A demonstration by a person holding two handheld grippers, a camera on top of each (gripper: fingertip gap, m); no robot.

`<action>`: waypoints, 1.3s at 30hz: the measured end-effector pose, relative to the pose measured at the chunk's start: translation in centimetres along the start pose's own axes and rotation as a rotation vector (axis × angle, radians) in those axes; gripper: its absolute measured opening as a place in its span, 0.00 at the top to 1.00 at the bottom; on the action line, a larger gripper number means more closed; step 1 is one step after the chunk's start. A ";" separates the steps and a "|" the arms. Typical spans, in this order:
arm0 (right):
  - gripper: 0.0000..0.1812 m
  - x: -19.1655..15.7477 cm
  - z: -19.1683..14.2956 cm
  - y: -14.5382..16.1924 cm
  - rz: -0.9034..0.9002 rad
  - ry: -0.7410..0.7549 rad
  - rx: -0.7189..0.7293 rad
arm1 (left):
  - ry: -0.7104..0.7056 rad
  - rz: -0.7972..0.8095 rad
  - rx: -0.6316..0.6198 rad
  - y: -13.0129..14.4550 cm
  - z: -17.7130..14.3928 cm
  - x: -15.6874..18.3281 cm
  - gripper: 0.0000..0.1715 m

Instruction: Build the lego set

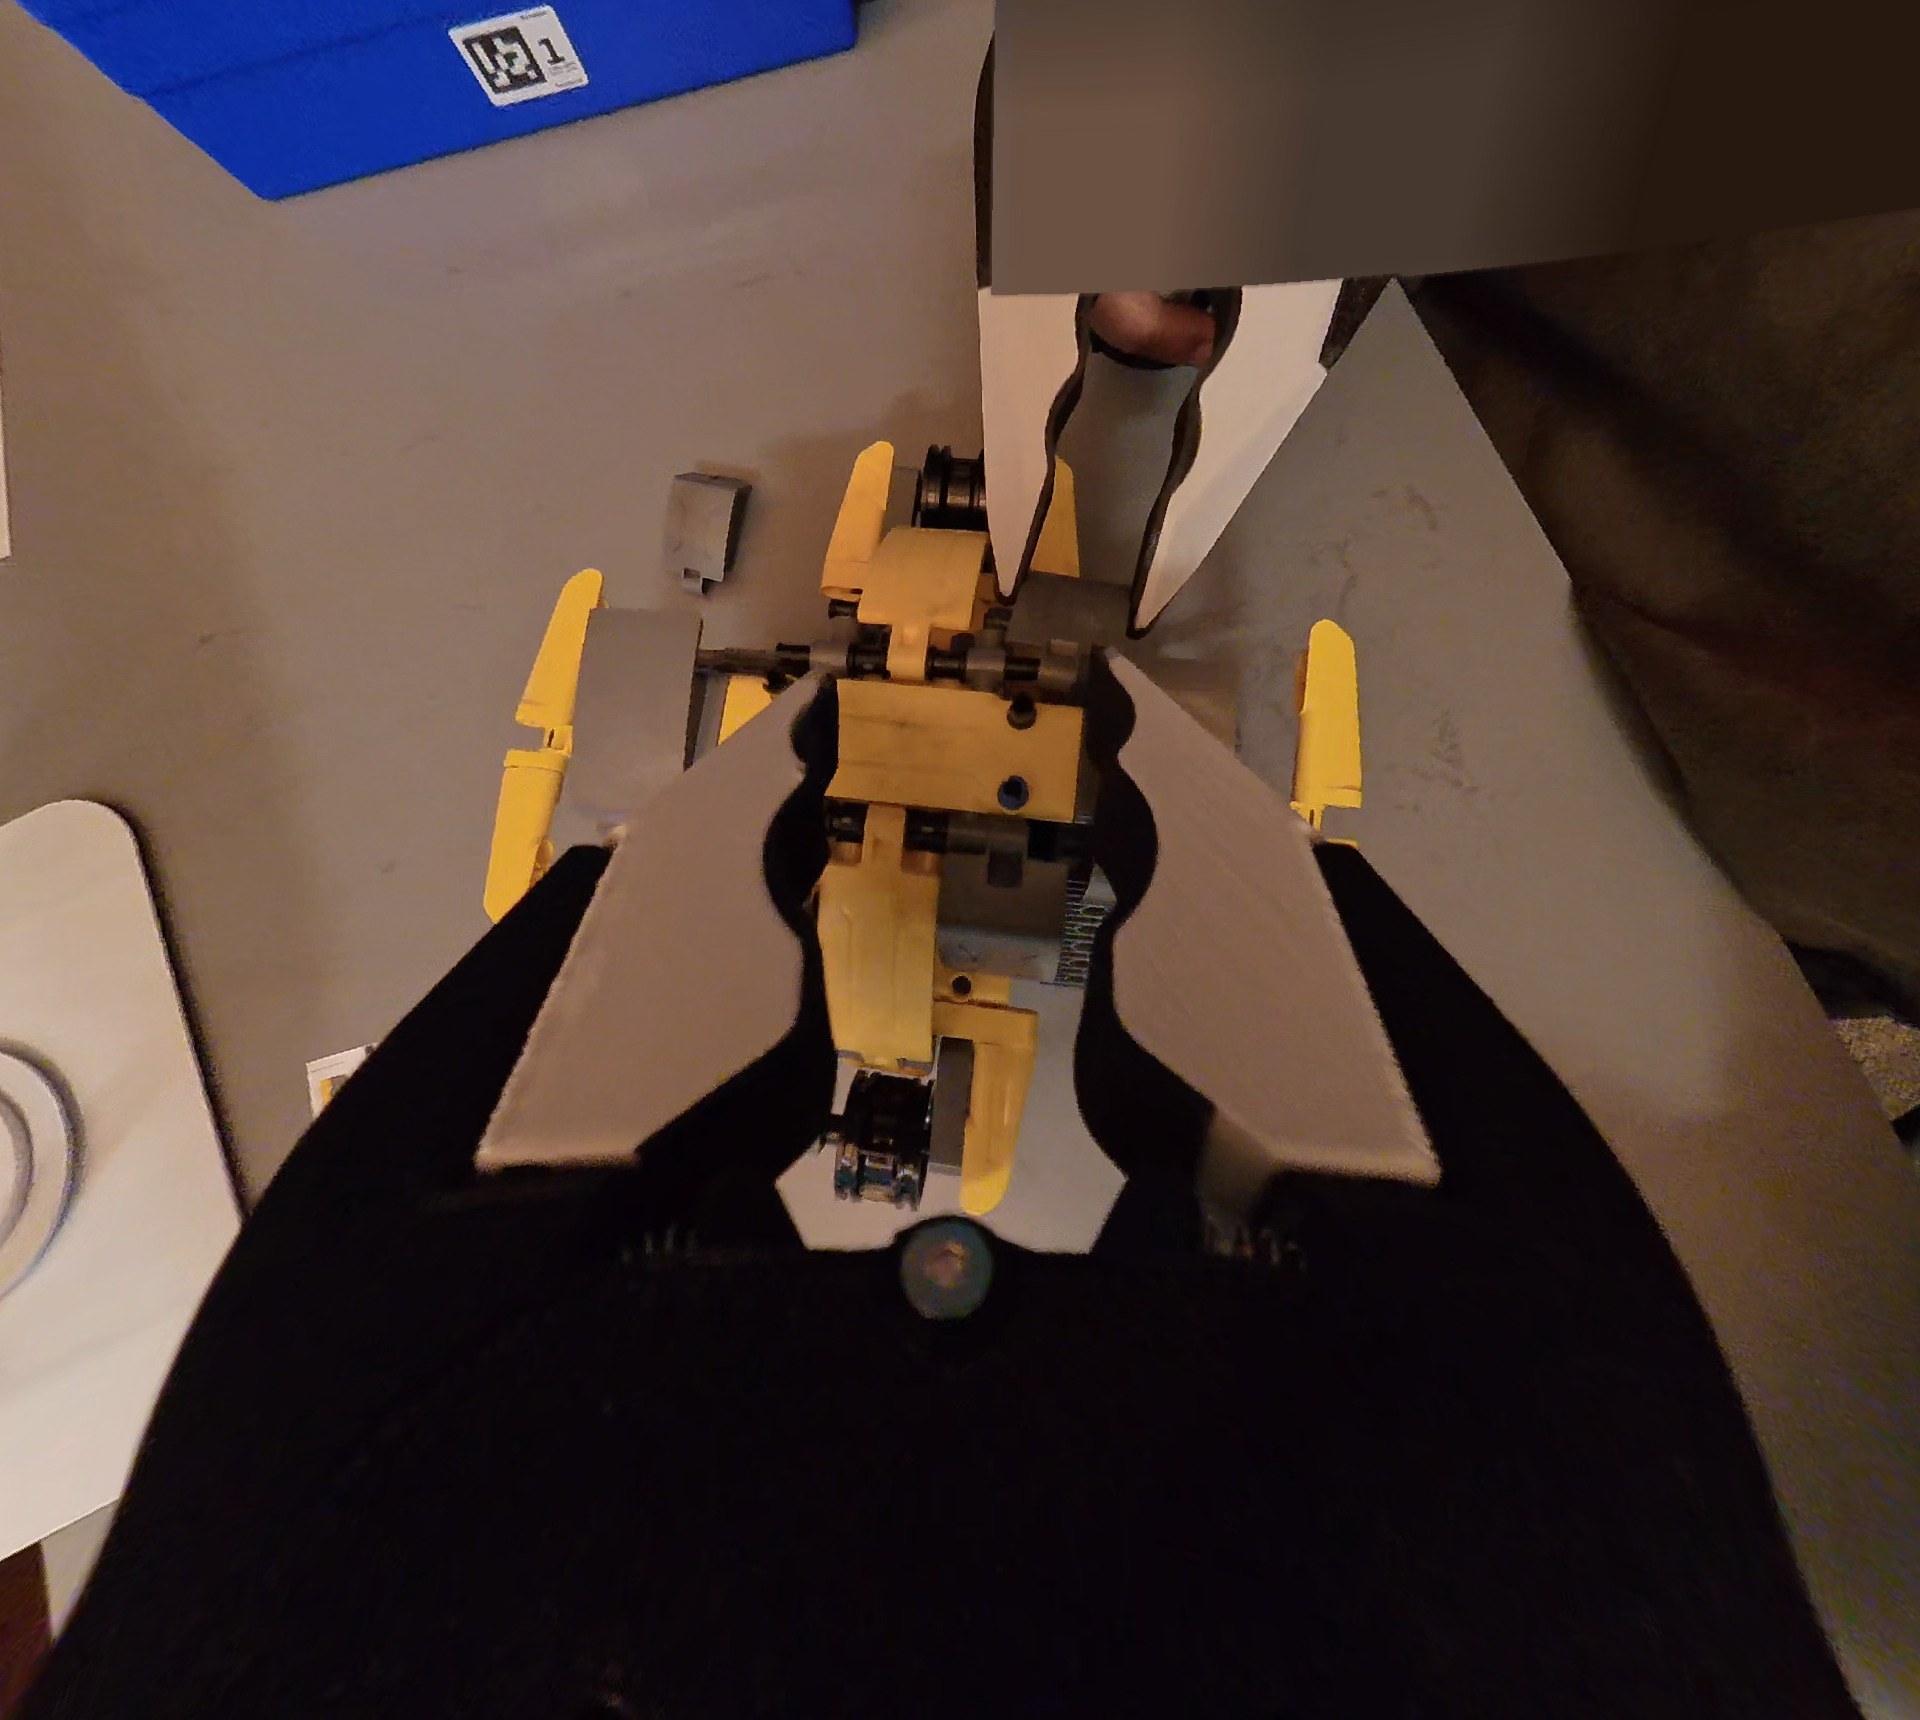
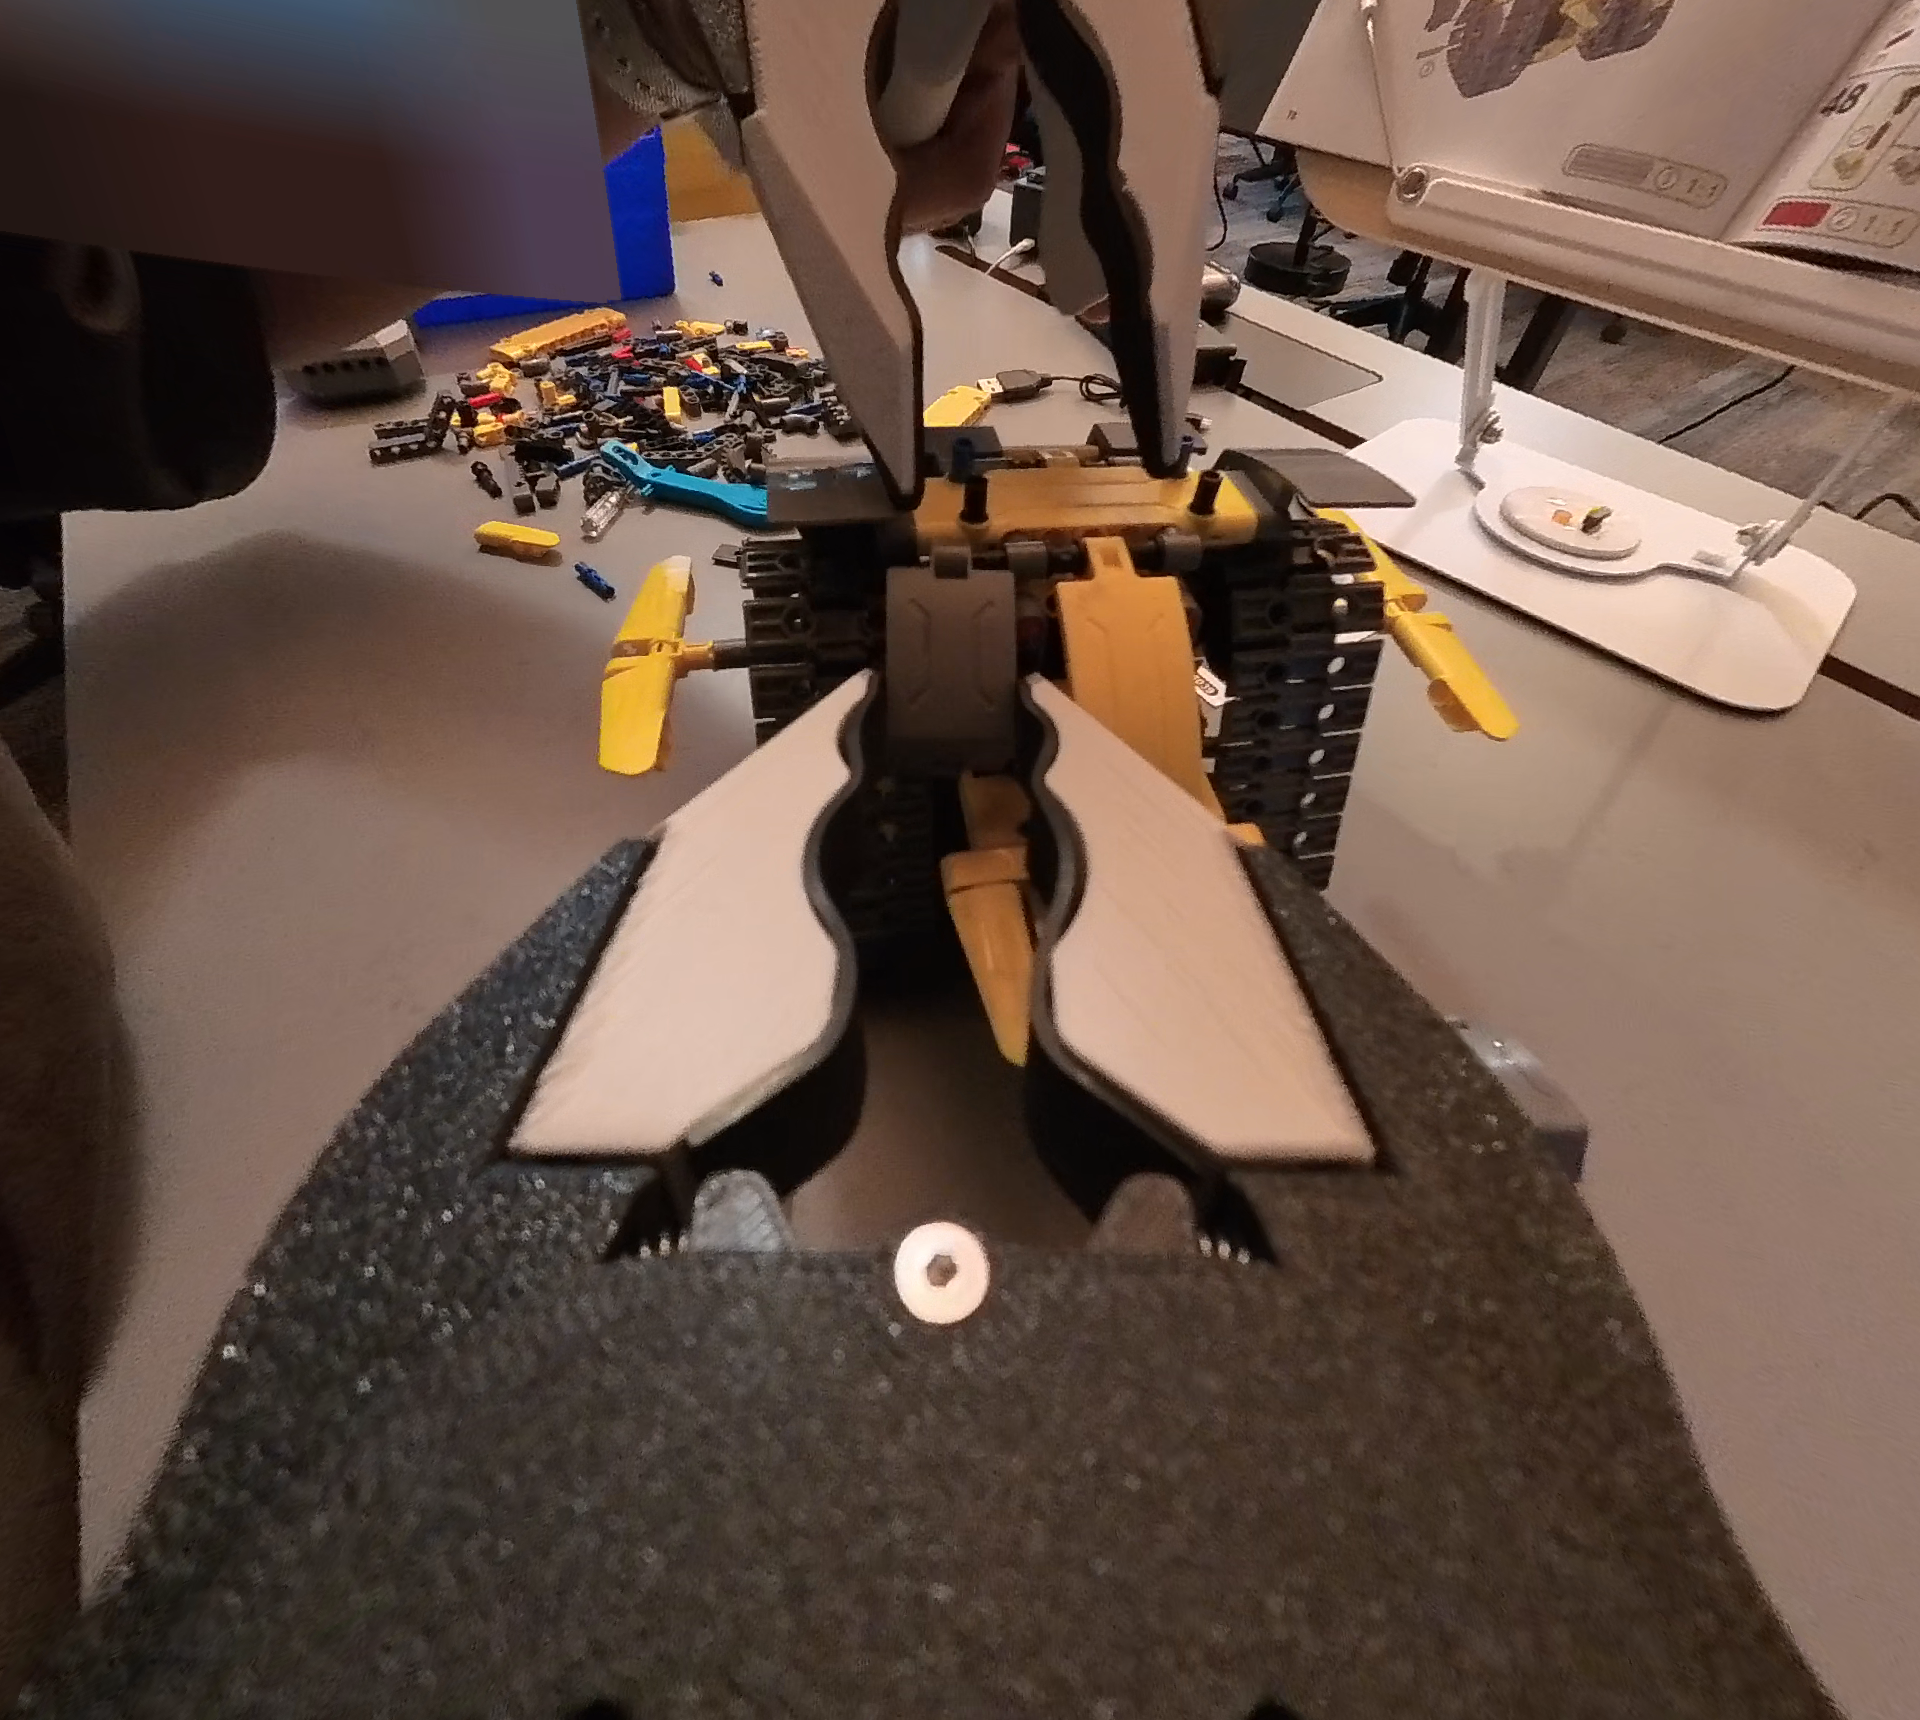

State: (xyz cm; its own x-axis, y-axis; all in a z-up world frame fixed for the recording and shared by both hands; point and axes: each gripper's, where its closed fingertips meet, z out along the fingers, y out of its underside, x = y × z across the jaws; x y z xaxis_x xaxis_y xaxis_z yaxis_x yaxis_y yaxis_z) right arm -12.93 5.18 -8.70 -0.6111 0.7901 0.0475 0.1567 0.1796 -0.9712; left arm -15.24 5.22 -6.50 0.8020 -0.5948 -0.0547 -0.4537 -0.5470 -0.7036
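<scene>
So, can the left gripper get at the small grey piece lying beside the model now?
Probably not yet: the left gripper is clamped on the model's yellow block. The small grey piece lies close by, with nothing in between.

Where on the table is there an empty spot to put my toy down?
Bare grey table lies left of the yellow model, below the loose parts pile. More lies between the model and the white stand base. The pile itself is crowded.
</scene>
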 end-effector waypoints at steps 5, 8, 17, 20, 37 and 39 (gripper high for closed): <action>0.87 0.1 0.0 0.0 -0.004 -0.017 0.012 | -0.020 0.038 -0.061 0.2 -0.2 -0.7 0.73; 0.87 0.1 0.0 0.0 0.004 -0.030 0.021 | 0.010 0.044 -0.073 -0.1 0.0 -0.6 0.73; 0.87 0.3 -0.2 0.0 0.074 -0.086 0.051 | 0.069 0.082 -0.125 0.1 1.0 -0.6 0.70; 0.87 0.4 -0.3 0.0 0.084 -0.095 0.056 | 0.086 0.091 -0.124 0.1 1.0 -0.4 0.72; 0.87 0.5 -0.5 -0.2 0.148 -0.157 0.085 | 0.270 0.052 -0.179 0.0 1.9 -0.3 0.70; 0.87 0.5 -0.5 -0.1 0.139 -0.157 0.083 | 0.287 0.048 -0.194 0.1 2.0 -0.3 0.69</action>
State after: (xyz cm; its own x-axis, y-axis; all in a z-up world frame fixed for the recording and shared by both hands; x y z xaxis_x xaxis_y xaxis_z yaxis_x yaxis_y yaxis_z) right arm -12.86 5.85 -8.42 -0.7026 0.7016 -0.1186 0.1874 0.0216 -0.9820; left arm -14.76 6.56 -7.95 0.6485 -0.7488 0.1369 -0.5754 -0.5999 -0.5560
